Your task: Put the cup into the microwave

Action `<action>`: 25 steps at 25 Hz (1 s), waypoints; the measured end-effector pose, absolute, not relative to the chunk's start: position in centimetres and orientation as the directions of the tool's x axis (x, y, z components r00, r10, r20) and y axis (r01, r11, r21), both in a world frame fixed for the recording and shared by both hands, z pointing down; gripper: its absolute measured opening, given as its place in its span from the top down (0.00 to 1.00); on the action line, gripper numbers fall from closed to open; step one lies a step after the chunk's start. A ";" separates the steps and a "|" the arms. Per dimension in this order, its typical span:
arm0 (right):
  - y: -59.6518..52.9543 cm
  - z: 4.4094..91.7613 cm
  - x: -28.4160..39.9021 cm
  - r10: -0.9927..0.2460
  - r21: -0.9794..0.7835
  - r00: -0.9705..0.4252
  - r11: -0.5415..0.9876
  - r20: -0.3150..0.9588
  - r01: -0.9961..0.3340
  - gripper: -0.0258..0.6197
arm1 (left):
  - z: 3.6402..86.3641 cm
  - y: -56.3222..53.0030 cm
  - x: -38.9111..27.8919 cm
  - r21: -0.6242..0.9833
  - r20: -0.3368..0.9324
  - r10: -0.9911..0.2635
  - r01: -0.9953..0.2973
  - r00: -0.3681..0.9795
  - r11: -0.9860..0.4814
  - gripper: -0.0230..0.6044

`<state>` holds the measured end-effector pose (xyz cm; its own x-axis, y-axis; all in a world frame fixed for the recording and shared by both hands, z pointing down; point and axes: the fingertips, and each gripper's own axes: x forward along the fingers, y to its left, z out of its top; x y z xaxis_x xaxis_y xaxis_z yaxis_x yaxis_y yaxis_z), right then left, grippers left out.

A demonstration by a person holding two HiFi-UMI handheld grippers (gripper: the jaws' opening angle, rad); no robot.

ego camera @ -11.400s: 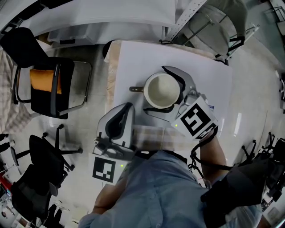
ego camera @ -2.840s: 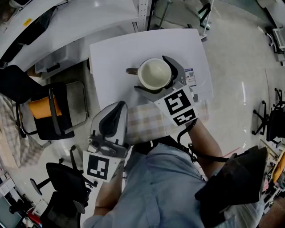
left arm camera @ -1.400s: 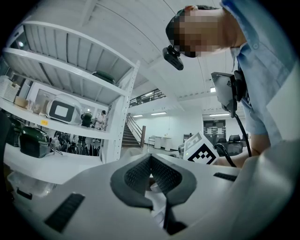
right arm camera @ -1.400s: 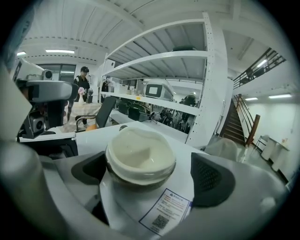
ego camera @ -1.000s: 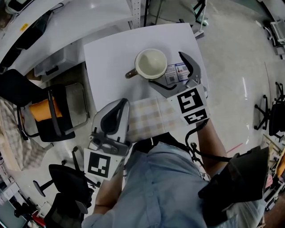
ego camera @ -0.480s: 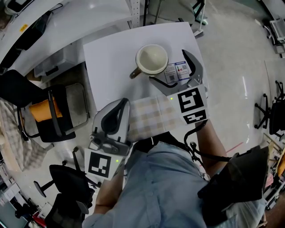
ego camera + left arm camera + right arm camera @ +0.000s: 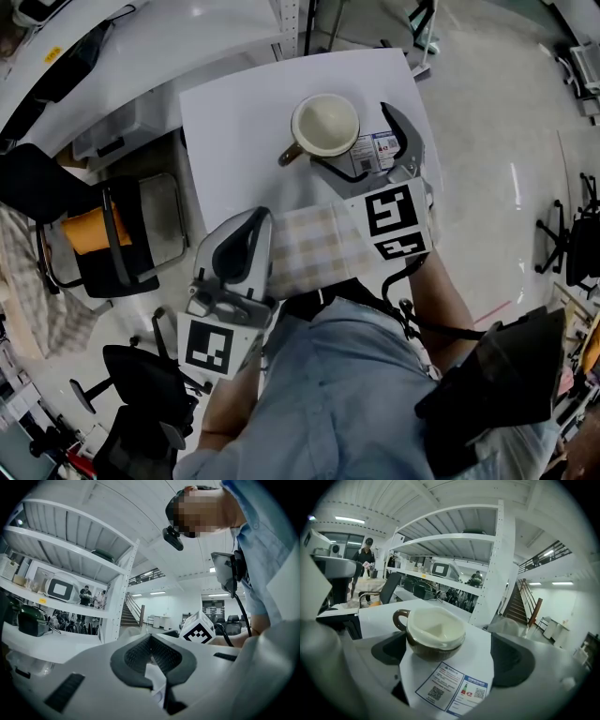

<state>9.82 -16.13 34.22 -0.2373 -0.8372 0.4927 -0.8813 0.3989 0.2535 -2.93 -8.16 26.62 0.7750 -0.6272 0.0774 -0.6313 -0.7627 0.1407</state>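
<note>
A brown cup [image 7: 325, 126] with a cream inside stands upright on a white top [image 7: 234, 103], its handle pointing to the near left. My right gripper [image 7: 366, 155] is open just near-right of it. In the right gripper view the cup [image 7: 433, 632] stands at the mouth of the open jaws of the right gripper [image 7: 450, 667], close to the left pad [image 7: 389, 648] and apart from the right one. A printed label [image 7: 452, 688] lies on the top between the jaws. My left gripper [image 7: 239, 253] is shut and empty, held off the near-left edge.
A black chair with an orange cushion [image 7: 89, 230] stands left of the white top, and a second white desk [image 7: 169, 37] lies beyond it. White shelving [image 7: 487, 559] rises behind the cup. A white appliance with a dark window [image 7: 60, 588] sits on a shelf.
The right gripper, open and drawn back a second ago, has edged left toward the cup. The cup sits slightly further right, its handle turned a little. The left gripper has not moved.
</note>
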 end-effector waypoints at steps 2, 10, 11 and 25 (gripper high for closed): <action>-16.0 34.3 10.4 -0.836 0.245 -0.235 0.394 0.495 -0.886 0.11 | 26.8 -8.2 -2.7 0.144 0.078 -0.623 -0.627 0.778 -0.765 0.96; -15.8 34.8 14.8 -0.845 0.275 -0.151 0.328 0.513 -0.904 0.11 | 26.9 -8.5 -1.6 0.150 0.080 -0.611 -0.615 0.788 -0.774 0.96; -15.9 34.9 15.5 -0.845 0.282 -0.134 0.317 0.517 -0.906 0.11 | 26.9 -8.5 -1.5 0.151 0.081 -0.609 -0.614 0.789 -0.775 0.96; -15.4 32.0 7.8 -0.898 0.230 -0.205 0.310 0.389 -0.922 0.11 | 26.5 -7.8 -3.1 0.145 0.078 -0.617 -0.621 0.783 -0.770 0.96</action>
